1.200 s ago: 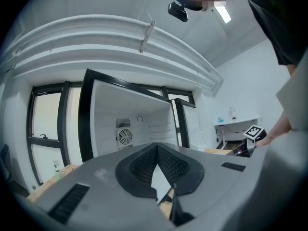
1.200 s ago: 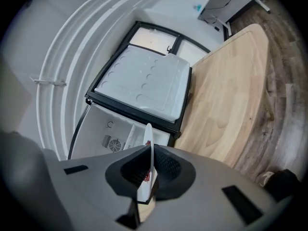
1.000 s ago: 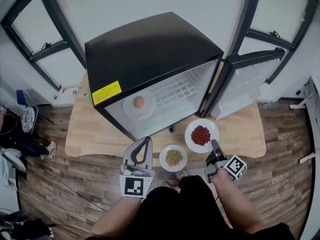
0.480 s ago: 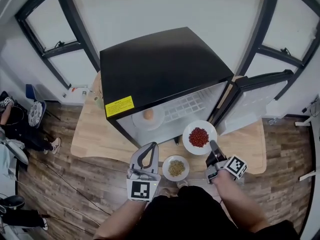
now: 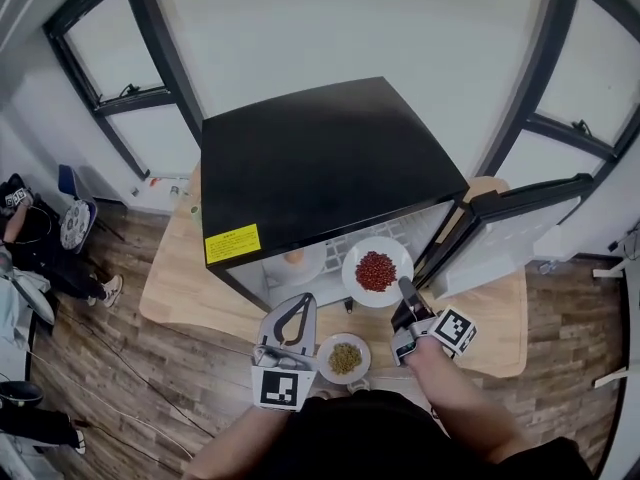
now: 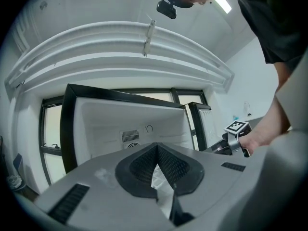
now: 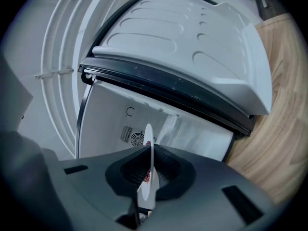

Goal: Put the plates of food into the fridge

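While the fridge is standing on the wooden table with its door swung open to the right, the right gripper is holding the plate of red beans by its near rim. Its jaws are sitting almost together, clamping the thin white edge, which is showing edge-on between them in the right gripper view. The plate is hanging level in the air at the mouth of the open compartment, above the table and clear of it.

The left gripper is hovering over the near part of the table, to the left of the right gripper, and is pointing toward the fridge. Its 2 jaws are meeting at the tips and are gripping nothing.

Between the 2 grippers, the plate of green beans is resting on the table close to its near edge. Inside the fridge, toward the left, the plate with an egg is lying partly hidden under the black top. A yellow label is showing at the front left corner of that top.
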